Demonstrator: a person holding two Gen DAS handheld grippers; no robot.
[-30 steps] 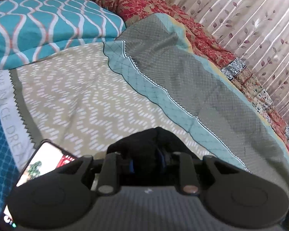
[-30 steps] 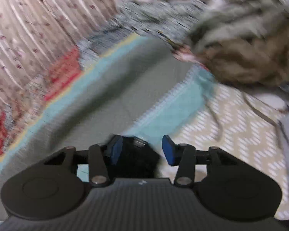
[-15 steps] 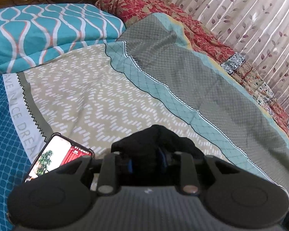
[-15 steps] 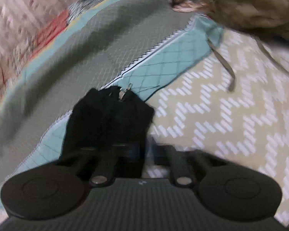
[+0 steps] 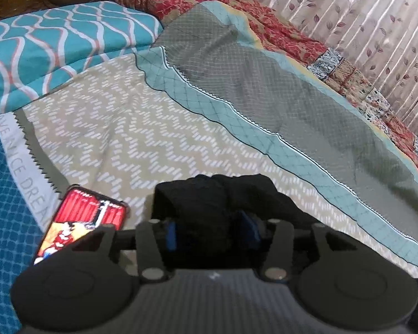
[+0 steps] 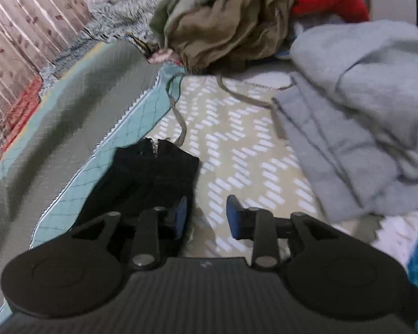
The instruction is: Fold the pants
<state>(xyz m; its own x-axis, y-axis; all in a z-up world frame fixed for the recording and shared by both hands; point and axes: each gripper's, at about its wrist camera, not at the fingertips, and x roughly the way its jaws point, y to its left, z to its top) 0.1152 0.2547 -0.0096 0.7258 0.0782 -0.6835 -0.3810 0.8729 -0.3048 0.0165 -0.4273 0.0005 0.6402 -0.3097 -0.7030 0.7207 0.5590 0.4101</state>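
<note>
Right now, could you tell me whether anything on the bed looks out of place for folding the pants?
Yes: a phone with its screen lit lies on the bedsheet, close beside the black pants, which seems odd in a folding area.

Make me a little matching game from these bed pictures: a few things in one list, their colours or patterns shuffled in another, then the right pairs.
Things:
1. pants
2. phone
3. pillow
4. folded garment

Descriptions:
A. teal with wavy white lines
B. pale grey, stacked at the right of the right wrist view
C. black, bunched on the bedsheet
D. lit screen showing red curtains

Pairs: 1-C, 2-D, 3-A, 4-B
</note>
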